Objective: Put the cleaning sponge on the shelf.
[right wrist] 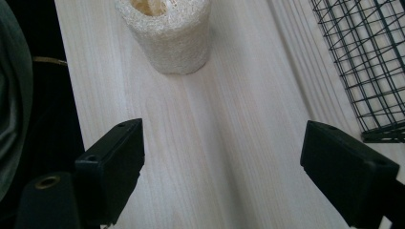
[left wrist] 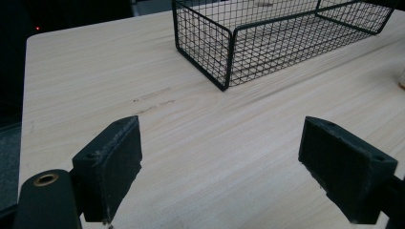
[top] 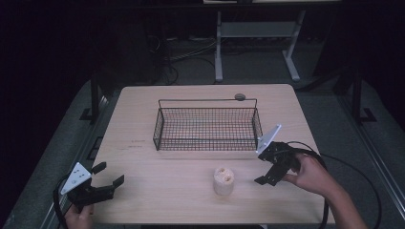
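A pale loofah cylinder (top: 223, 180) stands upright on the wooden table (top: 157, 191), near its front edge. Behind it sits a black wire basket (top: 207, 141) with nothing inside. My right gripper (top: 264, 167) is held just right of the loofah, jaws open and pointing toward it. In the right gripper view the loofah (right wrist: 167, 33) stands ahead of the open gripper (right wrist: 222, 162), with bare table between, and the basket (right wrist: 372, 62) is off to the right. My left gripper (top: 111, 172) hovers open at the front left corner. Its own view has the open gripper (left wrist: 219, 162) facing the basket's corner (left wrist: 228, 47).
A small grey disc (top: 240, 97) lies on the table at the basket's far rim. Beyond the table are a white desk frame (top: 218, 52) and cables on the dark floor. A faint scuff mark (left wrist: 153, 100) shows on the wood left of the basket.
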Demonstrator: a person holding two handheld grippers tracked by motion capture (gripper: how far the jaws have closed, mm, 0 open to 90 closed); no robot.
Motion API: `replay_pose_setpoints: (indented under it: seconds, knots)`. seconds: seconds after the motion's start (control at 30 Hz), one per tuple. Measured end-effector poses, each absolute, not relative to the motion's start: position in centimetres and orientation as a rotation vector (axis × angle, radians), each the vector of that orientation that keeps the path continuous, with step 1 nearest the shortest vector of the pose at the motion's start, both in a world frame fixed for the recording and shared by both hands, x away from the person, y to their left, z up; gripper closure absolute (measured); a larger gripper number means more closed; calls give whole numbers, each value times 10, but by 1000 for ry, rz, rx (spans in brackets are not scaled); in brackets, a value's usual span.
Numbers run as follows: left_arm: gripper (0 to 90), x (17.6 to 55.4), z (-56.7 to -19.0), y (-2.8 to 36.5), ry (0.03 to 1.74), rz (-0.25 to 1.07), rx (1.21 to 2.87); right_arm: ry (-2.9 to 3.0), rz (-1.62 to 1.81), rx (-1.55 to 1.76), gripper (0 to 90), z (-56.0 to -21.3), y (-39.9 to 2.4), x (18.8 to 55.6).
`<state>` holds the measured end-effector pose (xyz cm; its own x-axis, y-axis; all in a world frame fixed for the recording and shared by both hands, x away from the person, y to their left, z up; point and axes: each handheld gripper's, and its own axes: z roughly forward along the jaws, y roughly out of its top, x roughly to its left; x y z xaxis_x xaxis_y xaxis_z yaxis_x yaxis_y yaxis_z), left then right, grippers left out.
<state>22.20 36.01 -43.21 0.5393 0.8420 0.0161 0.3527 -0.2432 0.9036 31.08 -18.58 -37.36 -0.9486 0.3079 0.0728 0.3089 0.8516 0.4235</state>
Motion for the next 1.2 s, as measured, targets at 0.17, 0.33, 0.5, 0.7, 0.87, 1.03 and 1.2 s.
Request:
replay_pose_setpoints:
  seconds: [0.17, 0.33, 0.5, 0.7, 0.87, 1.03, 1.2]
  knots:
    - [139, 222, -432, 360, 987, 644, 1825, -3023, -685, -488, 144, -373, -182, 311]
    - [139, 222, -432, 360, 987, 645, 1824, -3026, -680, -477, 144, -370, -177, 312]
    - [139, 222, -432, 360, 988, 645, 1825, -3025, -669, -460, 144, -369, -172, 313]
    - [139, 222, -432, 360, 987, 645, 1825, -3029, -660, -437, 144, -367, -165, 314]
    - [139, 222, -432, 360, 986, 645, 1825, -3022, -655, -429, 144, -366, -160, 314]
    - [139, 222, -432, 360, 988, 644, 1824, -3023, -655, -417, 144, -366, -156, 315]
    - [140, 222, -432, 360, 990, 644, 1821, -3021, -652, -396, 145, -366, -149, 316]
